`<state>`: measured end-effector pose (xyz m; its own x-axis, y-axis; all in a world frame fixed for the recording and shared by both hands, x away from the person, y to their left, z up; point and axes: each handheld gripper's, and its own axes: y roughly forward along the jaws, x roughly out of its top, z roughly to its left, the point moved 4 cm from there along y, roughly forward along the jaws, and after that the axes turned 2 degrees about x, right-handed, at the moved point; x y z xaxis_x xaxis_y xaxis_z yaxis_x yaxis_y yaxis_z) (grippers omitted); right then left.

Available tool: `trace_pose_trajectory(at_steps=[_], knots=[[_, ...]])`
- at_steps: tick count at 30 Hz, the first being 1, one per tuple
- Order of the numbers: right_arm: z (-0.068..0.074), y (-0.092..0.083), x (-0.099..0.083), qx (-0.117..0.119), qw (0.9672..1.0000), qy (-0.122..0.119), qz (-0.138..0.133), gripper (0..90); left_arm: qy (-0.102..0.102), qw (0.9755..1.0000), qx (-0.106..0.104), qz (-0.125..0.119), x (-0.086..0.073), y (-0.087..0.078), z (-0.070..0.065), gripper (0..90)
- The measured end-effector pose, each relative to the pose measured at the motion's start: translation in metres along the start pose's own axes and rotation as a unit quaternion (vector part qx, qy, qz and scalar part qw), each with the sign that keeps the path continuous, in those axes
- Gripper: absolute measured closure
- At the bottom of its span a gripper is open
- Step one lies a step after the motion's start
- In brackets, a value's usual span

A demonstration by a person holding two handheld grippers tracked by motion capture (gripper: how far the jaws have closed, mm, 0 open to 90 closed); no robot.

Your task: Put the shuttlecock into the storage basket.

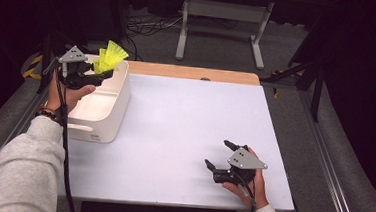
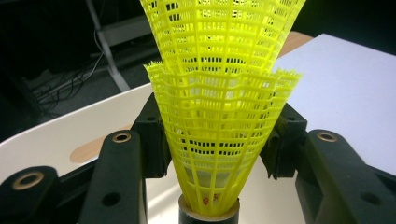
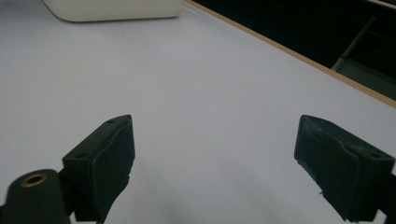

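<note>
We hold two yellow plastic shuttlecocks (image 1: 110,56), nested one inside the other, in the left gripper (image 1: 104,71), whose black jaws pinch the mesh skirts from both sides. In the left gripper view the stacked shuttlecocks (image 2: 219,116) rise straight up between the pads (image 2: 152,135), the outer skirt's ragged rim sitting about halfway up the inner one, and the round cork base sits low between the jaws at the bottom edge. From the high view, we see this gripper raised over the far end of a white plastic bin (image 1: 118,106) that stands at the left edge of the table (image 1: 184,131), with the yellow skirts fanning up and away above the bin's far rim. The left hand (image 1: 71,95), in a grey sleeve (image 1: 23,169) with a beaded bracelet at the wrist, grips the tool from below, and its black cable (image 1: 65,147) trails back along the forearm. Our right gripper (image 1: 219,153) rests low over the near right part of the white tabletop, well apart from the bin, with its jaws spread wide and nothing between them. In the right gripper view the two black pads (image 3: 109,158) stand far apart over bare white surface, with the bin's corner (image 3: 116,9) far off at the top and the table's wooden edge strip (image 3: 299,56) running along the right.
</note>
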<state>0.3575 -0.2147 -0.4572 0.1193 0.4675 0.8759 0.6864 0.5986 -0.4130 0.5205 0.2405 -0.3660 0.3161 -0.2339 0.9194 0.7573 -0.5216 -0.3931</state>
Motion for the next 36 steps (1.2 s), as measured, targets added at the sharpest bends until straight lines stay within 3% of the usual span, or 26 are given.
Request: trace_pose_trajectory(at_steps=[6,11,18,22,24,27,33,36], knots=[[0.001,0.002,-0.002,0.003,1.0,0.001,0.007,13.1,0.003,0.9997,0.013,0.022,-0.001,0.008,0.005,52.1],[0.0,0.004,-0.003,0.007,1.0,0.001,0.007,13.1,0.004,0.9986,0.01,0.051,-0.004,0.015,0.009,52.1],[0.001,0.007,-0.003,0.01,0.9999,0.002,0.01,13.5,0.006,0.9943,0.049,0.095,-0.013,0.022,0.02,52.1],[-0.002,0.004,-0.001,-0.005,1.0,0.005,-0.001,14.0,0.015,0.9926,0.044,0.112,-0.014,0.026,0.018,51.8],[-0.005,0.004,-0.001,-0.008,0.9999,0.007,-0.002,14.0,0.01,0.9914,0.04,0.124,-0.017,0.029,0.017,51.8],[-0.005,0.004,-0.002,-0.007,0.9999,0.009,-0.002,14.0,0.011,0.9882,0.038,0.148,-0.02,0.034,0.016,51.1],[-0.001,0.006,-0.002,0.001,1.0,0.003,0.003,13.9,0.015,0.9848,0.047,0.167,-0.024,0.038,0.019,51.0],[0.0,0.006,-0.003,0.005,1.0,0.002,0.006,13.9,0.008,0.982,0.048,0.183,-0.028,0.04,0.02,48.9]])
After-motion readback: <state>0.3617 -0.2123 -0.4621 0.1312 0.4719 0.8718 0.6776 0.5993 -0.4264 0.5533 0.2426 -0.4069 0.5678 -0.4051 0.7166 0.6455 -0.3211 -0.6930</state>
